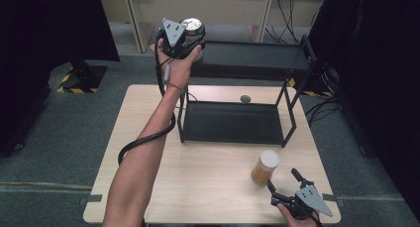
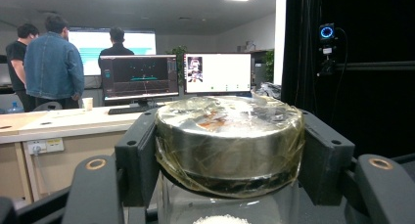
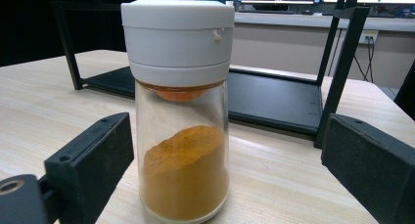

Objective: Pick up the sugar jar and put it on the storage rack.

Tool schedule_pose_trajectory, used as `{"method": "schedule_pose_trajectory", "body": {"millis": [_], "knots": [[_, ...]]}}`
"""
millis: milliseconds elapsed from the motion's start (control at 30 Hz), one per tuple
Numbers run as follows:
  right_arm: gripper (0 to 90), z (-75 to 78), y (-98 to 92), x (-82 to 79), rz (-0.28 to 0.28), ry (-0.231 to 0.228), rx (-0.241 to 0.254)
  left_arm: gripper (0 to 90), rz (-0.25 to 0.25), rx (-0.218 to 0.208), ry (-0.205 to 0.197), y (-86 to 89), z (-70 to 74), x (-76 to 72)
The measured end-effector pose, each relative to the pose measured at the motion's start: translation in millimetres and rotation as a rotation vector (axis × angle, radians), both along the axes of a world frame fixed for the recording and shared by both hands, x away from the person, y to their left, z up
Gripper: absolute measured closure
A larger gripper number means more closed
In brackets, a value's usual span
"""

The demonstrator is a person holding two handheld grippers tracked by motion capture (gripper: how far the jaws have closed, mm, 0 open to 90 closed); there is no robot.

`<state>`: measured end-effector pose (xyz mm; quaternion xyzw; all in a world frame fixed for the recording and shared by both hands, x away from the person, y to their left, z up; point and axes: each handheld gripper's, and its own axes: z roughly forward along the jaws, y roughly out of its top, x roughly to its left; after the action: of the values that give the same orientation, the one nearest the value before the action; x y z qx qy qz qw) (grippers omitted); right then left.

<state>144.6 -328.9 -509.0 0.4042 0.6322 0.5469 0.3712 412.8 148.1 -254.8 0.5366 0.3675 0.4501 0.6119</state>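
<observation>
Steel-lidded glass jar [image 2: 227,145] (lid film-wrapped), upright, held at shelf top

At the upper middle of the high view, the black left claw [image 1: 190,36] grips a clear jar [image 1: 193,31] with a silver lid. Lower right, the spice jar [image 1: 265,167] has a white cap and orange-yellow powder. The shelf rack [image 1: 247,61] is black; the worktop [image 1: 208,187] is pale wood grain.

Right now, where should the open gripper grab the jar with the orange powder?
Probably the clear glass body of the orange spice jar, just under its white cap. The right gripper already faces it level from the table's near edge, jaws wide on either side, not touching. The jar stands upright, its sides straight and narrower than the cap, so flat pads should squeeze there.
</observation>
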Motion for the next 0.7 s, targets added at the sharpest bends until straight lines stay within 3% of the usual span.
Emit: {"method": "schedule_pose_trajectory", "body": {"millis": [200,333,700], "knots": [[5.3,-0.1,0.1,-0.1,0.0,-0.001,-0.001,33.1,-0.014,-0.028,0.016,0.6,-0.2,0.2],[5.3,-0.1,0.2,-0.2,0.001,-0.002,-0.002,17.8,-0.007,-0.044,0.024,0.1,3.7,-3.2],[5.3,0.0,0.4,-0.1,0.0,-0.002,-0.005,13.3,0.021,-0.013,0.019,1.3,14.2,-26.7]]}}
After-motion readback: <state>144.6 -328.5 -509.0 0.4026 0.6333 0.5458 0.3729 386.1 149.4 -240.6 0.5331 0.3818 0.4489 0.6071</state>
